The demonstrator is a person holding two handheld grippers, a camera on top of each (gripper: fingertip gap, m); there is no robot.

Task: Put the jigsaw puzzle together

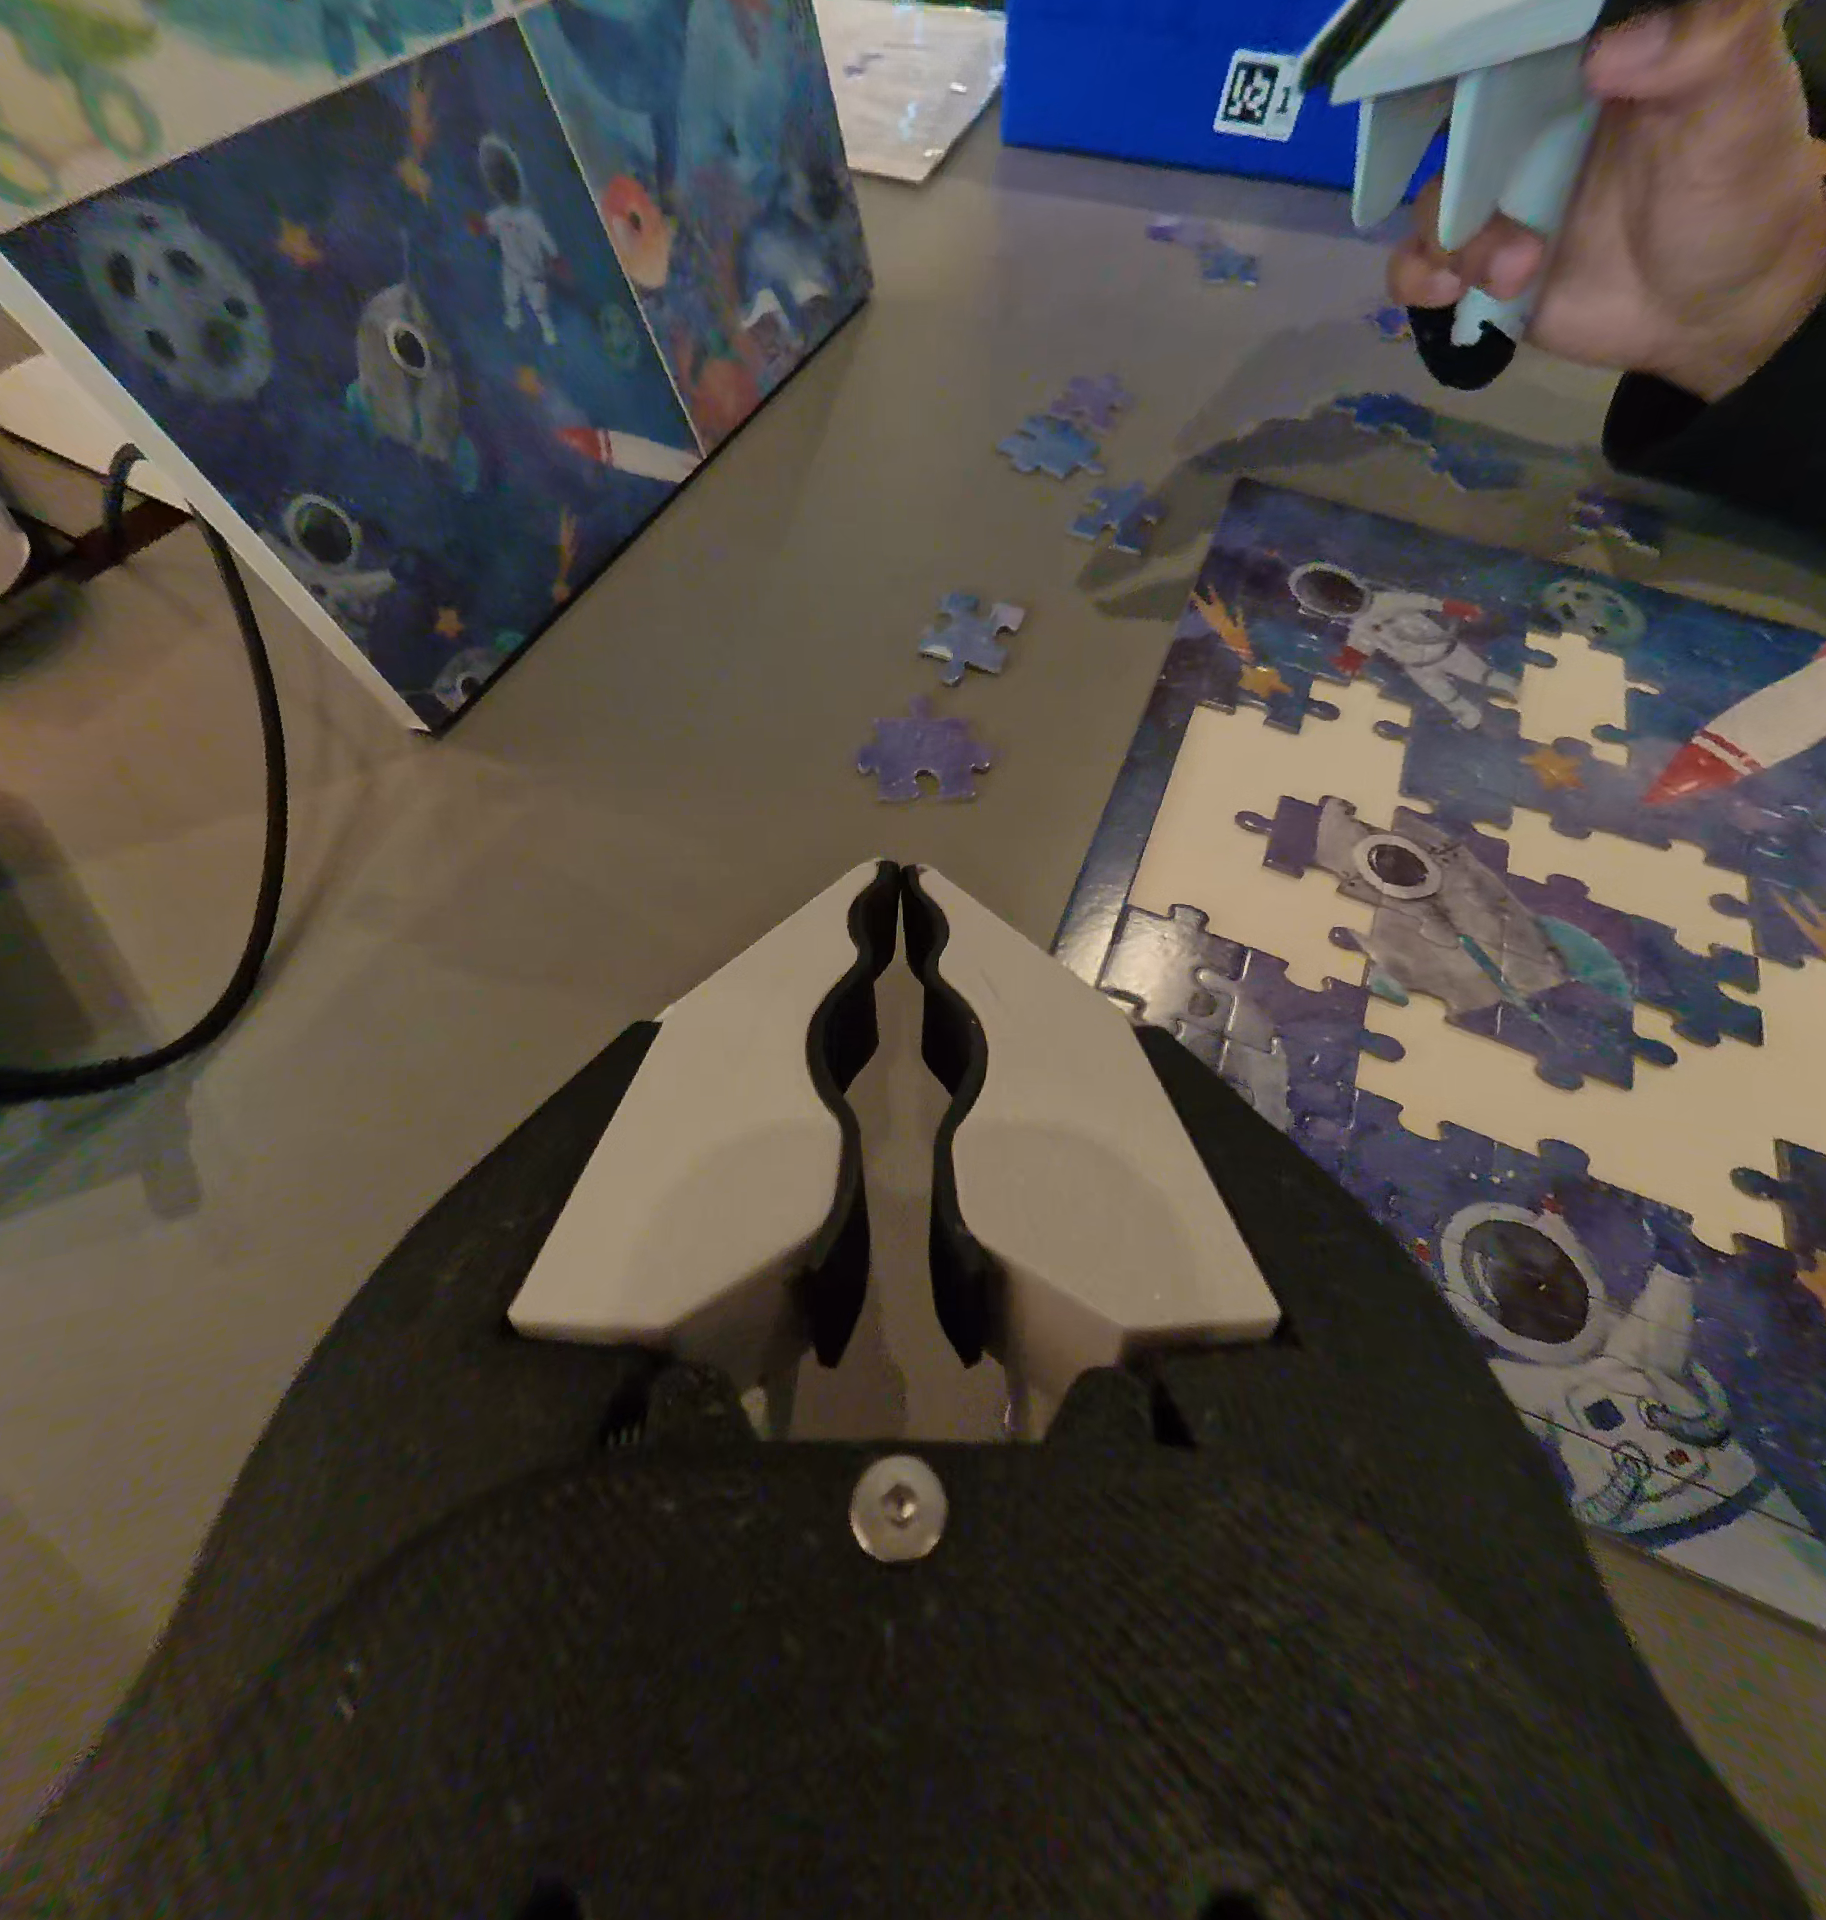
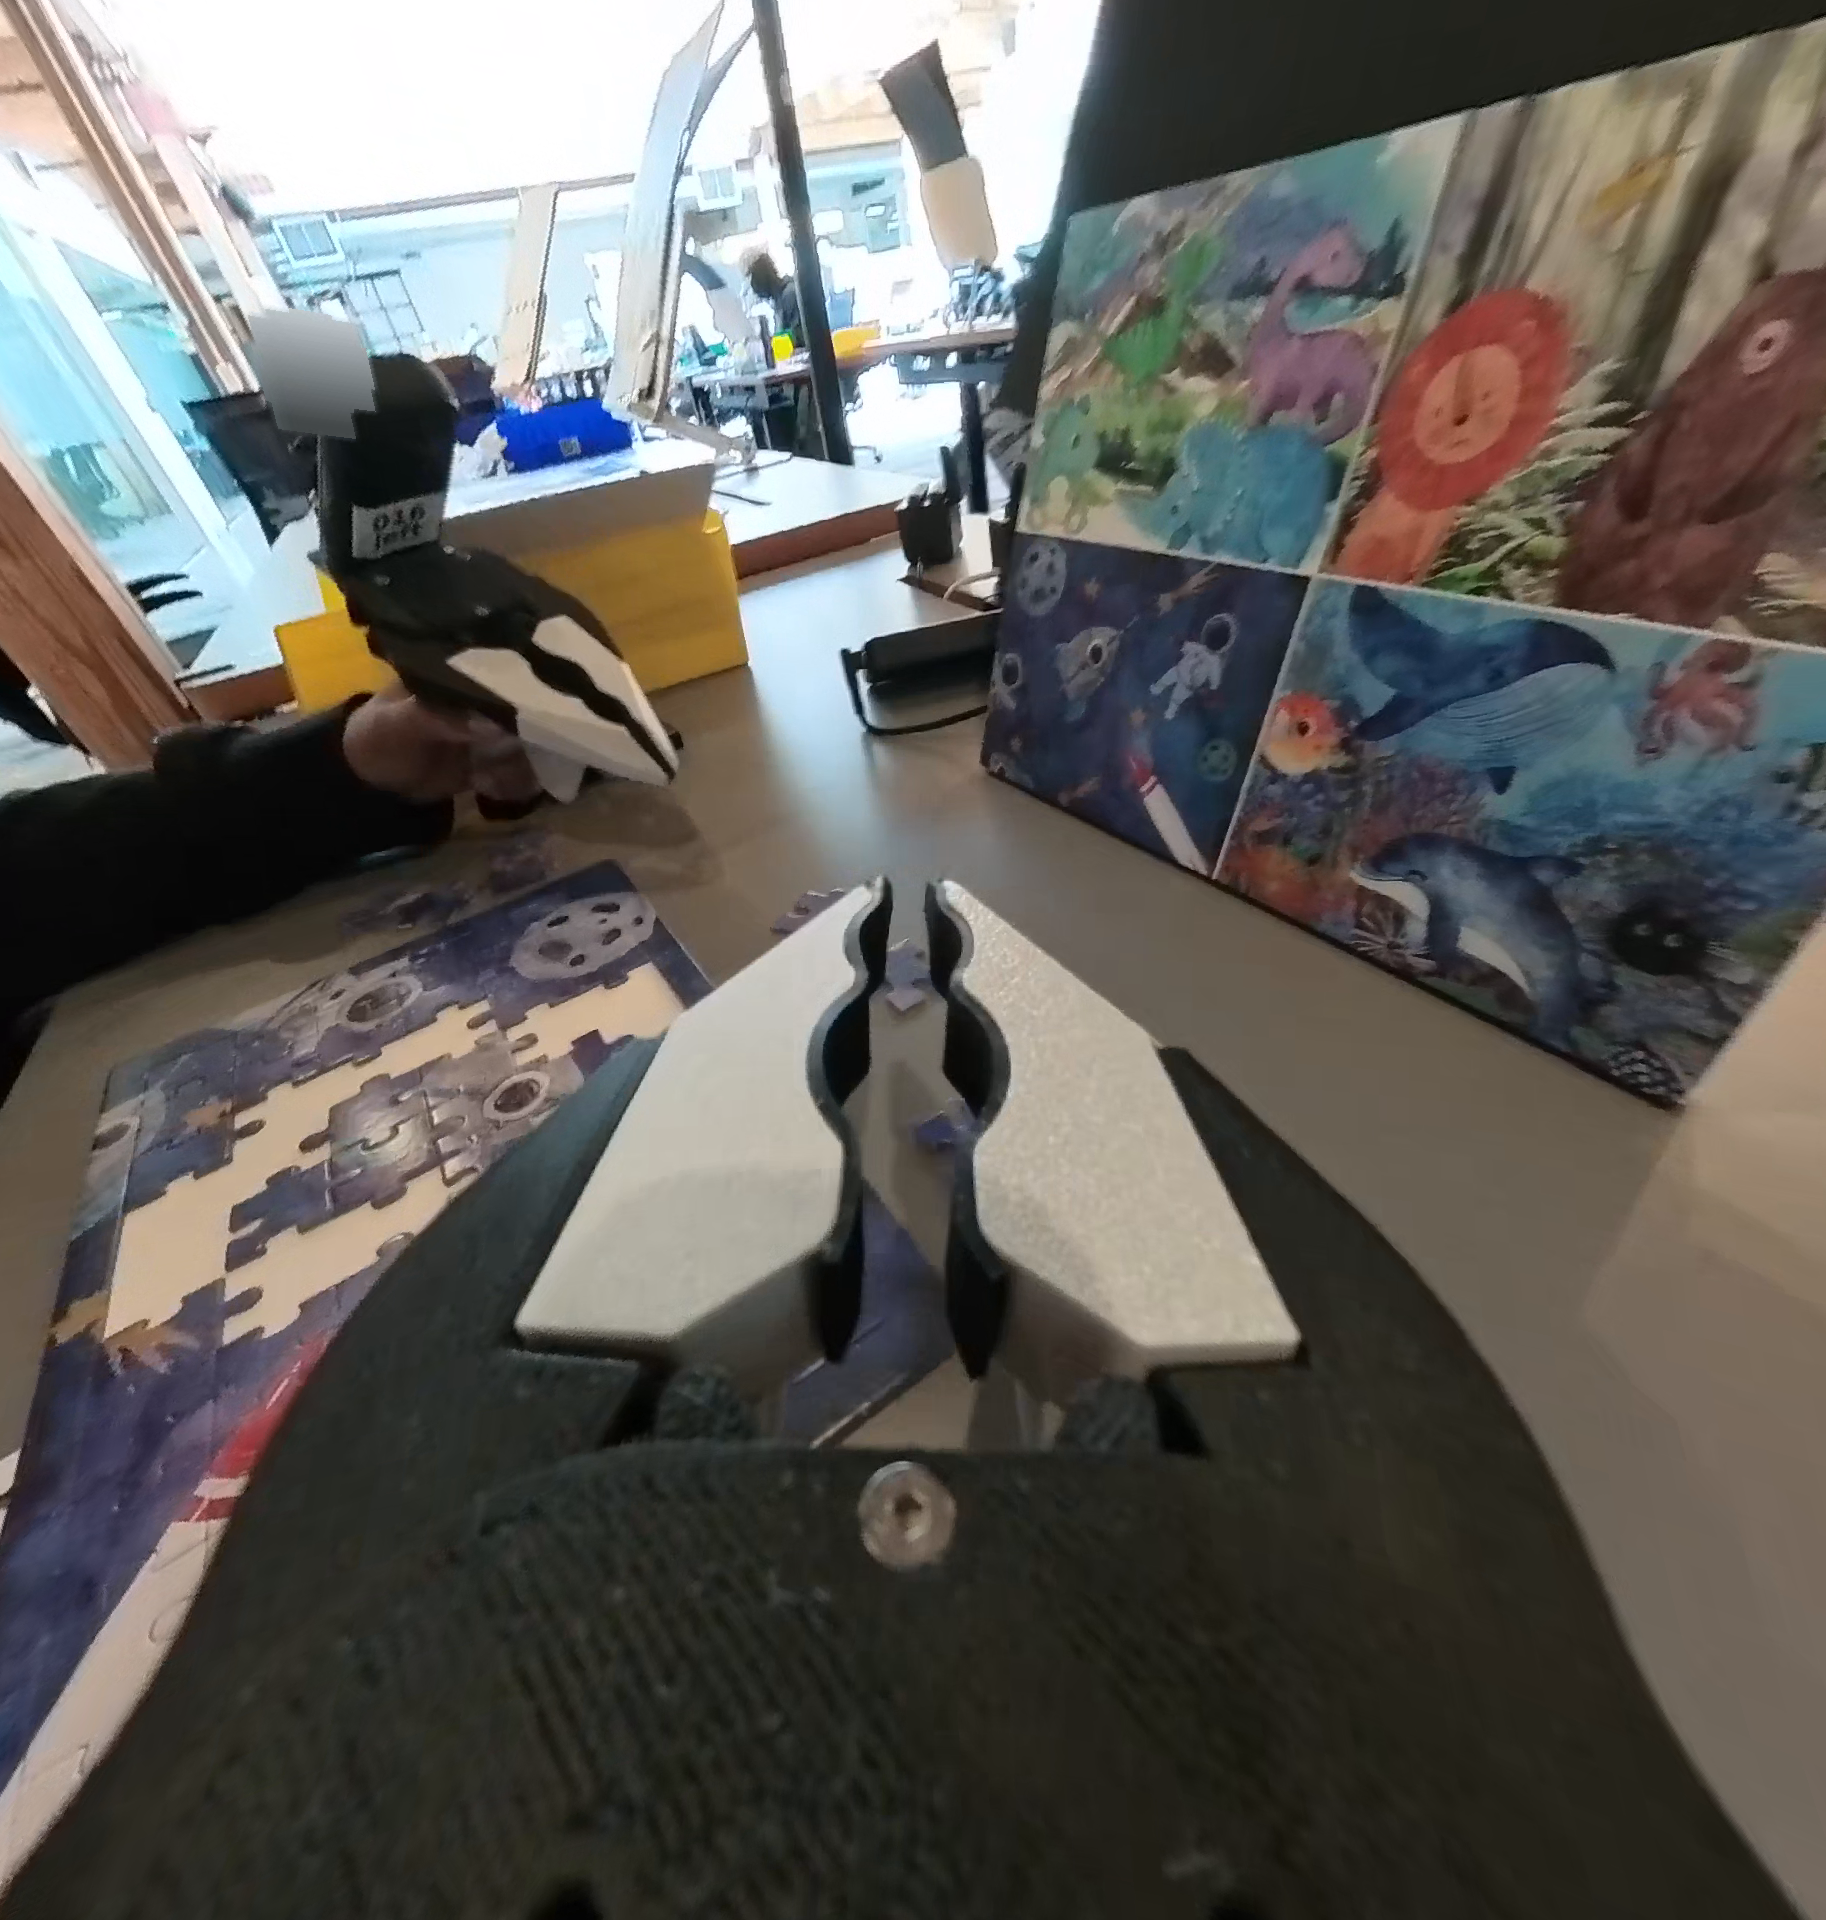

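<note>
The partly built space jigsaw (image 1: 1460, 935) lies in its tray on the grey table, with several white gaps showing; it also shows in the right wrist view (image 2: 389, 1132). Several loose blue pieces lie left of it, the nearest (image 1: 924, 750) just ahead of my left gripper (image 1: 896, 868), which is shut and empty above the table. My right gripper (image 2: 909, 888) is open by a narrow gap and empty, above the puzzle's near corner. Loose pieces (image 2: 950, 1127) show on the table between its fingers. Each gripper shows in the other's view: the right (image 1: 1439, 208), the left (image 2: 670, 764).
The picture box (image 1: 369, 364) stands upright on the table behind the loose pieces, also in the right wrist view (image 2: 1408, 623). A black cable (image 1: 254, 727) runs at the left. A blue bin (image 1: 1117, 83) stands at the back. A yellow box (image 2: 680, 603) and a black adapter (image 2: 930, 644) sit farther off. Spacing between my two grippers at the tips: around 25 cm.
</note>
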